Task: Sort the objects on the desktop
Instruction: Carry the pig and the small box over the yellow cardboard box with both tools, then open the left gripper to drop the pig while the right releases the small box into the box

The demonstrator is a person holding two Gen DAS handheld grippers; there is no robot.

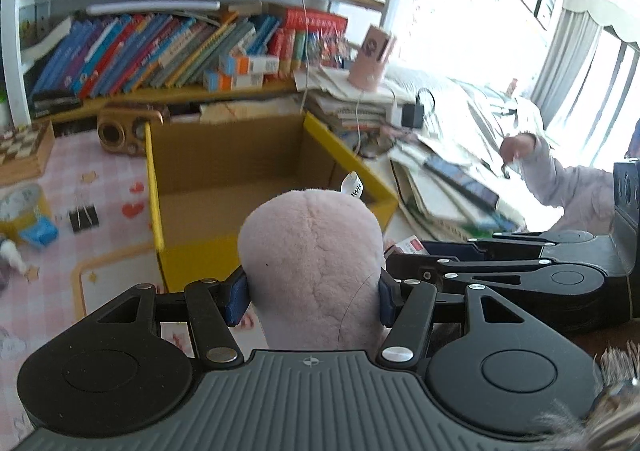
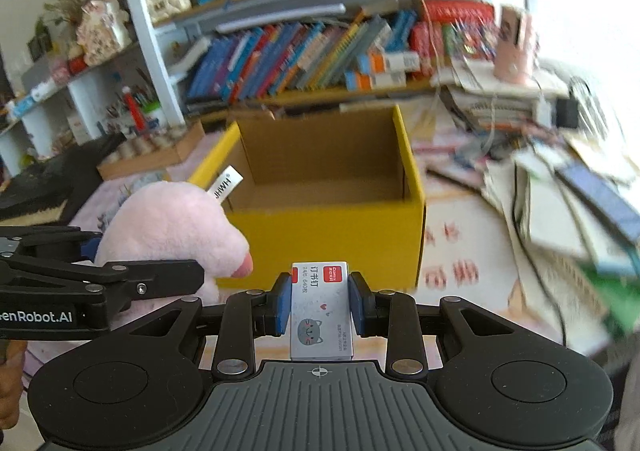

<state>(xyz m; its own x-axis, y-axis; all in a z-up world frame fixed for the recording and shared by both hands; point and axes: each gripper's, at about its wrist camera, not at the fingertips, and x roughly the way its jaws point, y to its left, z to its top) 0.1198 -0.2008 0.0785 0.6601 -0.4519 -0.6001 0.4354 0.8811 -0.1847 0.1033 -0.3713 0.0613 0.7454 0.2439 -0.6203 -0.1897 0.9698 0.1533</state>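
Observation:
My left gripper (image 1: 312, 297) is shut on a pink plush toy (image 1: 310, 255) with a white tag, held just in front of the open yellow cardboard box (image 1: 154, 179). The box's inside looks bare. In the right wrist view the same plush toy (image 2: 168, 223) hangs at the left, with the left gripper's black arm beside it. My right gripper (image 2: 320, 307) is shut on a small grey staple box (image 2: 321, 311) with a cat drawing and a red label. It hovers in front of the yellow cardboard box (image 2: 328, 243). The right gripper's arm (image 1: 520, 271) shows at the right of the left wrist view.
A bookshelf (image 1: 160, 51) full of books stands behind the box. Stacked papers and books (image 2: 560, 191) slope at the right. A black binder clip (image 1: 83, 217), a tissue pack (image 1: 38, 231) and a wooden speaker (image 1: 124, 131) lie at the left. A person's sleeve (image 1: 560, 179) reaches in at the right.

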